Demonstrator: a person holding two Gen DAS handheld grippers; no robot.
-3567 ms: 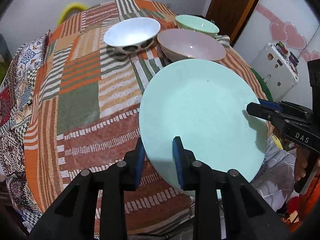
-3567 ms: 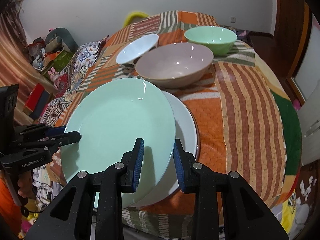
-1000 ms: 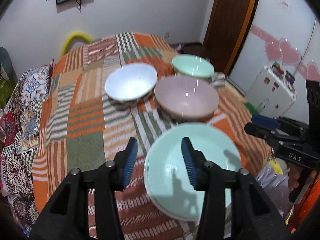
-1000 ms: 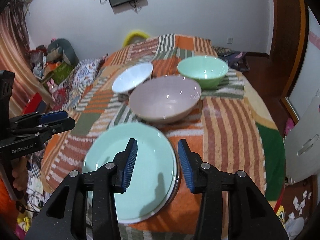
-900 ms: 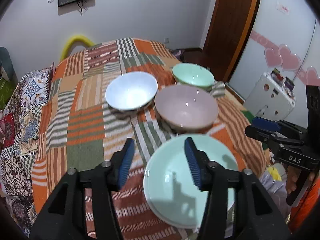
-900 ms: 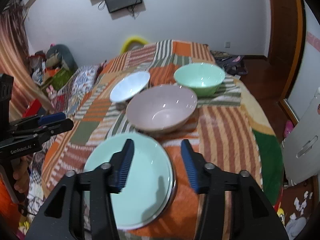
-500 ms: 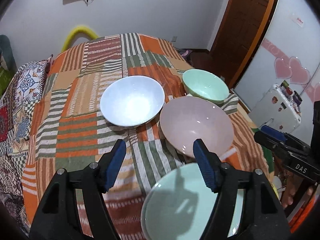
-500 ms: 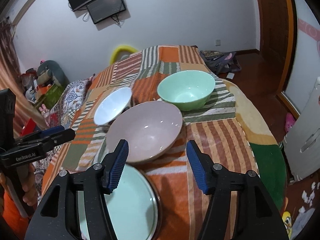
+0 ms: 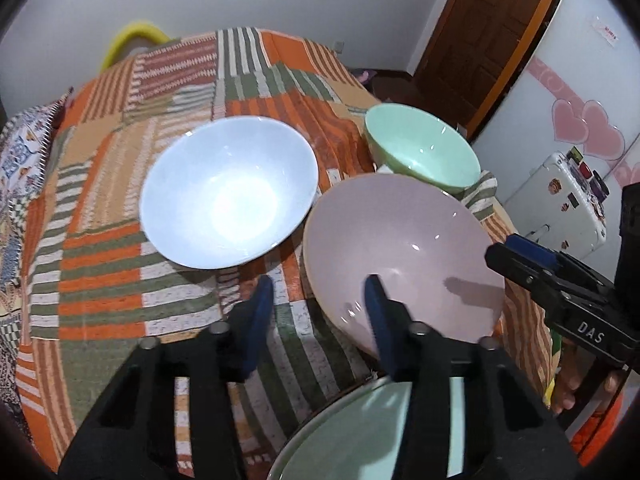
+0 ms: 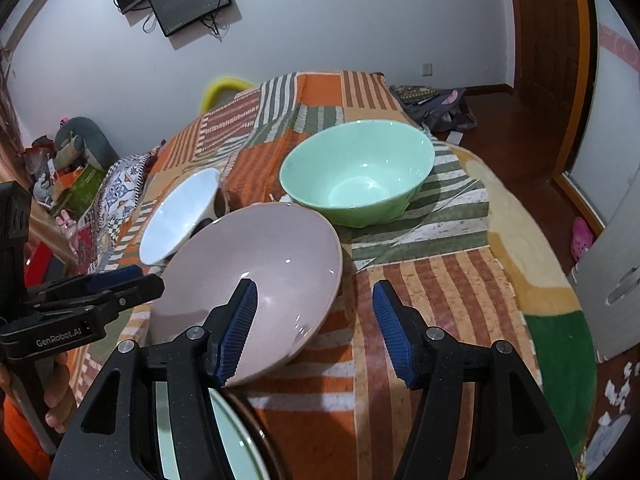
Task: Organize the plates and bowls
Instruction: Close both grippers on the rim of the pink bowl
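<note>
You've carried both grippers forward off the stacked pale-green plate (image 9: 360,432) toward the bowls; your left gripper (image 9: 320,320) hangs spread and empty between the round white ceramic bowl (image 9: 228,196) and the wide pink bowl (image 9: 400,256); your right gripper (image 10: 314,328), also spread, straddles the pink bowl's rim; the mint-green bowl (image 10: 356,172) sits behind on the patchwork-covered counter (image 10: 440,292).

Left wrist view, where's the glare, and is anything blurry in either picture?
Left wrist view: a bright washed-out patch fills the white bowl's bottom, small glints dot the pink bowl, and the mint plate at the bottom edge looks soft. Right wrist view: bowls are sharp, with a glint in the green bowl; fisheye bends the room's edges.
</note>
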